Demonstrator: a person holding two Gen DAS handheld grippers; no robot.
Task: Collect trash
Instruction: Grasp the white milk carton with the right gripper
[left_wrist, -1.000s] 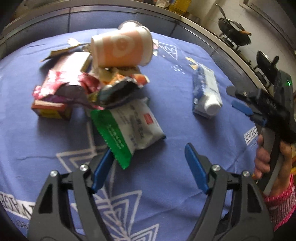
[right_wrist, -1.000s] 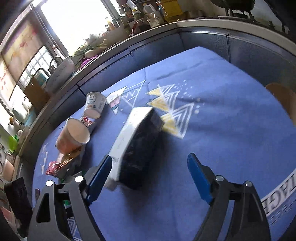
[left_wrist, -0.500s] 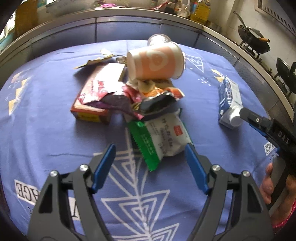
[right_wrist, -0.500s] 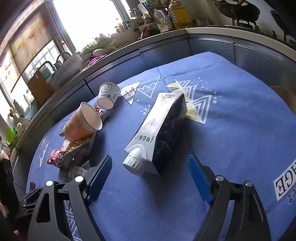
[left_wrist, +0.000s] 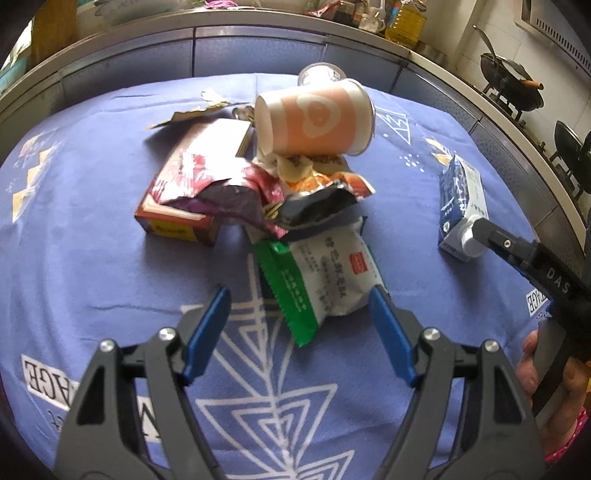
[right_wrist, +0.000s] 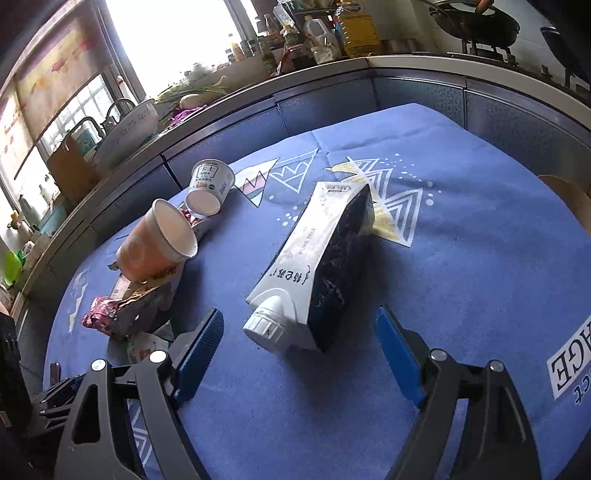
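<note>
The left hand-held gripper (left_wrist: 299, 299) is hovering wide open, empty, just in front of the white-and-green wrapper (left_wrist: 321, 273) at the trash heap's near edge. The right hand-held gripper (right_wrist: 299, 325) is gaping wide, empty, before the milk carton (right_wrist: 317, 266) lying right of that heap on the tabletop (right_wrist: 480, 258).

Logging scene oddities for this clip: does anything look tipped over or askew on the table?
Yes. The orange paper cup lies on its side atop the wrapper pile, and the milk carton lies flat. No spill is visible.
</note>
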